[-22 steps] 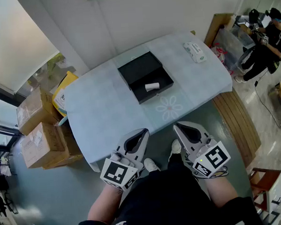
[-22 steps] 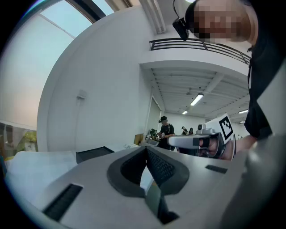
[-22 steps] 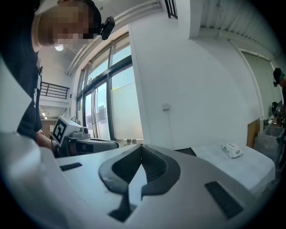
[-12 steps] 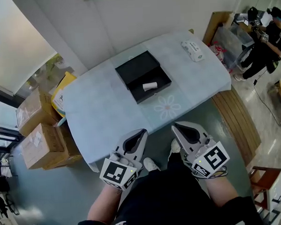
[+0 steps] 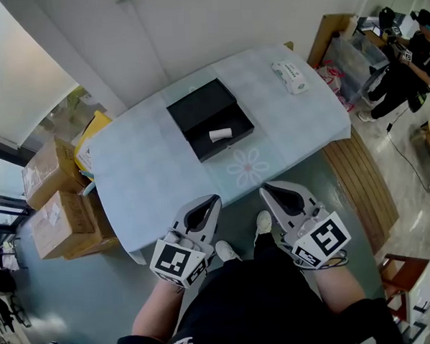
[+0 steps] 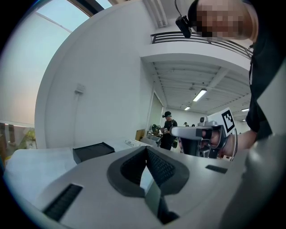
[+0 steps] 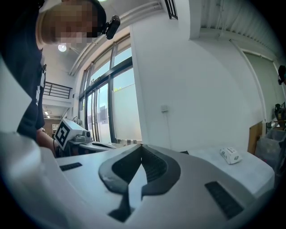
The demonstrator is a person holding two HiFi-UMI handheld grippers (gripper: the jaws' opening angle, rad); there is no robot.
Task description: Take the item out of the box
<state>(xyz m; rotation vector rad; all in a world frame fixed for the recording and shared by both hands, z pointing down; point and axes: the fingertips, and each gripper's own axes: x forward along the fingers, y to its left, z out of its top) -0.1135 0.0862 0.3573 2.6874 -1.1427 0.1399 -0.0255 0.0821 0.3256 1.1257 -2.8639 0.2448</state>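
An open black box (image 5: 210, 118) lies on the pale blue table (image 5: 150, 171), its lid flipped back toward the wall. Inside its tray rests a small white roll-shaped item (image 5: 221, 134). My left gripper (image 5: 215, 201) and right gripper (image 5: 263, 192) hang side by side below the table's near edge, well short of the box, both shut with nothing between the jaws. The left gripper view shows the box (image 6: 93, 151) low and far off beyond the shut left gripper (image 6: 146, 149). In the right gripper view the right gripper (image 7: 141, 146) is closed tip to tip.
A white packet (image 5: 287, 76) lies at the table's far right corner, also the packet (image 7: 231, 154) in the right gripper view. Cardboard boxes (image 5: 62, 204) stack on the floor at left. A wooden bench (image 5: 367, 188) runs along the table's right side. A person (image 5: 403, 57) stands at far right.
The view has drifted, so the table and box sit slightly lower-left in the head view. Both grippers stay shut and in the same place near my body.
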